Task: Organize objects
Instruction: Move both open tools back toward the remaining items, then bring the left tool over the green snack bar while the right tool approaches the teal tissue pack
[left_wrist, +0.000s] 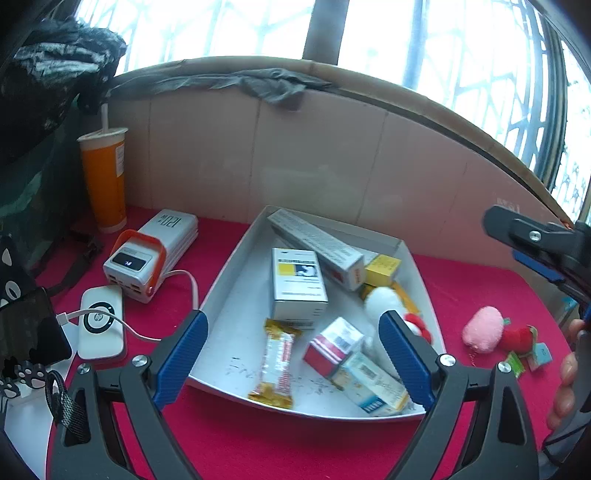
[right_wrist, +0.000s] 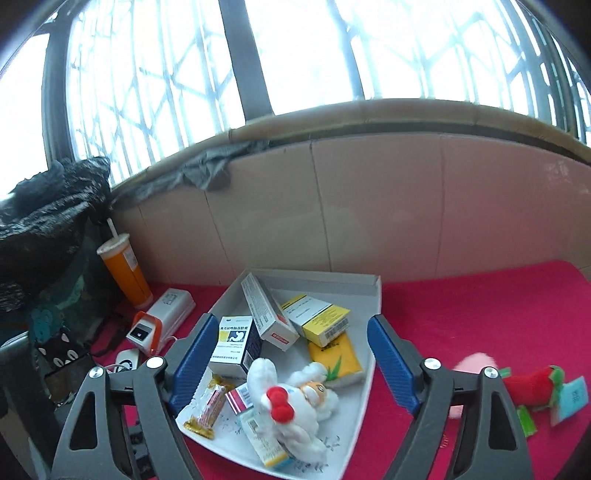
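Note:
A white tray (left_wrist: 236, 332) (right_wrist: 314, 275) lies on the red cloth. It holds several medicine boxes, a snack bar (left_wrist: 277, 365) (right_wrist: 210, 406), a yellow tissue pack (right_wrist: 336, 358) and a white plush toy (right_wrist: 295, 402) with a red bow. My left gripper (left_wrist: 291, 325) hangs open above the tray's near side, gripping nothing. My right gripper (right_wrist: 291, 325) also stands open over the tray, its pads clear of the plush toy below. Right of the tray, on the cloth, lie a pink plush (left_wrist: 482, 330) (right_wrist: 472, 362) and a red strawberry plush (left_wrist: 519, 338) (right_wrist: 528, 384).
Left of the tray sit a grey and orange power bank (left_wrist: 151, 254), a white charger (left_wrist: 101, 321) with a cable, a phone (left_wrist: 29, 332) and an orange cup (left_wrist: 105, 177). A cardboard wall (left_wrist: 295, 158) closes the back. A person's hand (left_wrist: 569, 369) shows at the right edge.

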